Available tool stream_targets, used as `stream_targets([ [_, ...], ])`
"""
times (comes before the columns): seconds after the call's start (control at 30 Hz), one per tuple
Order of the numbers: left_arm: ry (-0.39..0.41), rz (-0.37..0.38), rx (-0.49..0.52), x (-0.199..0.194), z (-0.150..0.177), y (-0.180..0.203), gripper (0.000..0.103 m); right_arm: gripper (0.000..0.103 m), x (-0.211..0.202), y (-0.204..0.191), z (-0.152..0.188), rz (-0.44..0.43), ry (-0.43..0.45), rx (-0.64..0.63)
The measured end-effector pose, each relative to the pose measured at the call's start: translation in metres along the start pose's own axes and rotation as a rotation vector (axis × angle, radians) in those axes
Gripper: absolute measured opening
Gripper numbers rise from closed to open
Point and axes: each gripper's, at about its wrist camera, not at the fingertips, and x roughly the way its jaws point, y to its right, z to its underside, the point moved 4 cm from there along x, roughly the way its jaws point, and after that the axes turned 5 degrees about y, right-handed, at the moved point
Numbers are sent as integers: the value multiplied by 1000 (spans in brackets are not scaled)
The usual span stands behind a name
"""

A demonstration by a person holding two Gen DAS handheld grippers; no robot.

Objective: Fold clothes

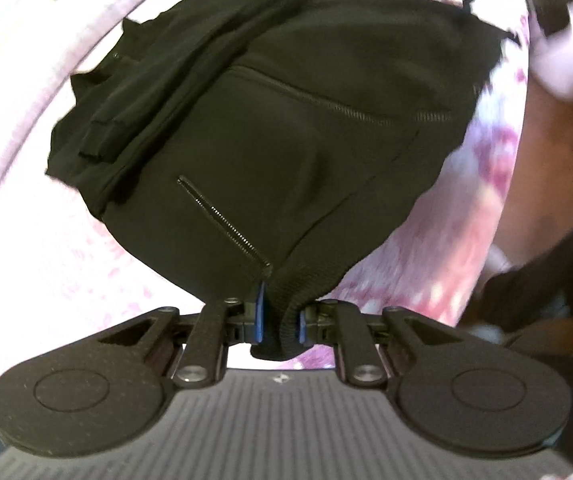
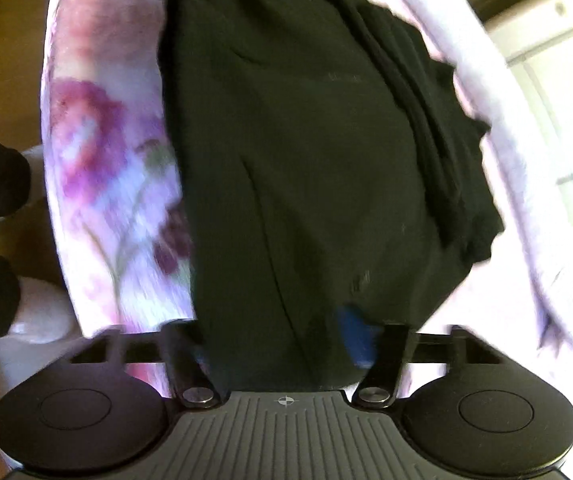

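Note:
A black zip jacket (image 1: 286,120) lies bunched on a pink floral blanket (image 1: 466,184). Its zip pocket and main zipper face up, and a sleeve is folded over at the left. My left gripper (image 1: 280,316) is shut on the jacket's ribbed hem, which is pinched between the blue pads. In the right wrist view the same jacket (image 2: 306,140) fills the middle, blurred. My right gripper (image 2: 274,340) has a thick bunch of the black cloth filling the gap between its fingers, with creases running down into the jaws.
The floral blanket (image 2: 106,152) covers the surface under the jacket, and its edge drops to a brown floor (image 2: 2,60) at the left. A blurred hand with a dark device (image 1: 558,16) is at the top right of the left view. A dark sleeve (image 1: 546,280) is lower right.

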Motion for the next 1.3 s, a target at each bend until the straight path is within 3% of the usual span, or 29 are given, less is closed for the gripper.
stream_targets([
  [0.1, -3, -9, 76, -2, -1, 8, 11, 18, -7, 22, 0, -32, -17, 44],
  [0.3, -12, 74, 194, -35, 13, 36, 9, 12, -39, 36, -14, -150, -4, 52],
  [0.43, -41, 125, 138, -65, 21, 52, 9, 11, -71, 33, -20, -216, -3, 39],
  [0.73, -113, 316, -51, -148, 28, 89, 9, 11, -168, -1, -7, -409, -54, 67],
  [0.83, -80, 305, -128, -158, 7, 52, 9, 11, -185, 32, -21, -401, -36, 62],
  [1.0, 15, 194, -211, -145, -45, -61, 9, 11, -172, 130, -61, -309, 30, 17],
  [1.17, 71, 164, -247, -87, -93, -164, 10, 11, -104, 211, -102, -260, 29, -10],
  [1.3, 63, 193, -228, -26, -118, -226, 10, 11, -41, 253, -117, -288, -38, 8],
])
